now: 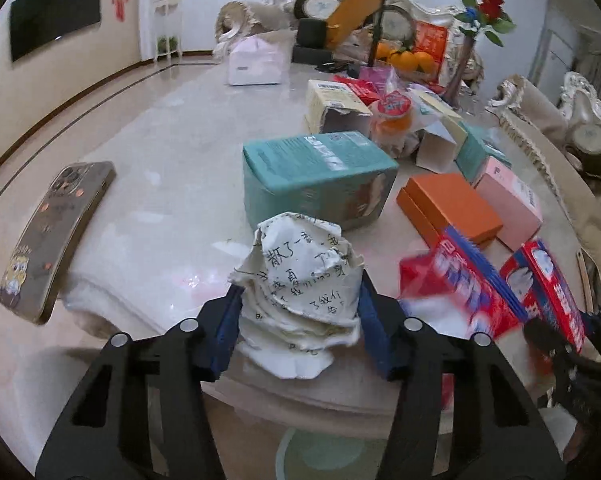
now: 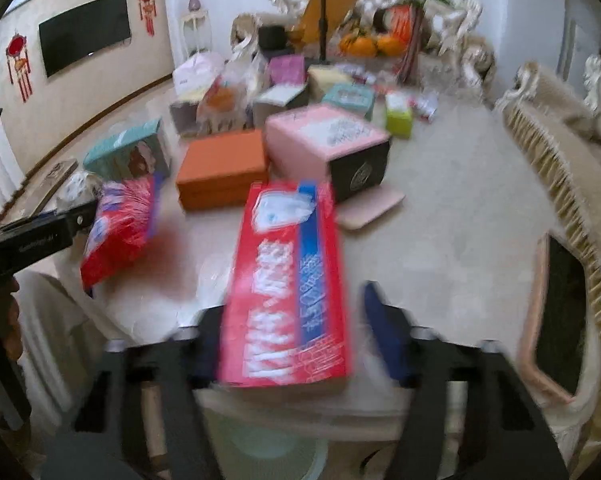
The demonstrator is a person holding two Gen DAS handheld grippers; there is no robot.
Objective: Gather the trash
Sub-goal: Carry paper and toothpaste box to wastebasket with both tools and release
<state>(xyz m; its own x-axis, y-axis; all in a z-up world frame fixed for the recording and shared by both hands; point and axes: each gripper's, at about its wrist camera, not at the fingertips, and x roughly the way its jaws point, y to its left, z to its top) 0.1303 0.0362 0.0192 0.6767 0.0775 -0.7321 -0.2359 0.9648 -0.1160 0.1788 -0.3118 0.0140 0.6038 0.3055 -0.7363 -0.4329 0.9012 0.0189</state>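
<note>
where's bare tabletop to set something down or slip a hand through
Bare marble lies between the phone and the teal box, running back to the white tissue pack. In the right wrist view, another patch lies right of the pink box. The boxes between are crowded.

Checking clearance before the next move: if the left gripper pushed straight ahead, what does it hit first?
Probably the teal box. The left gripper is shut on the crumpled paper, and that box lies directly beyond the paper on the table. Depth is uncertain; the gap between paper and box can't be judged.
</note>
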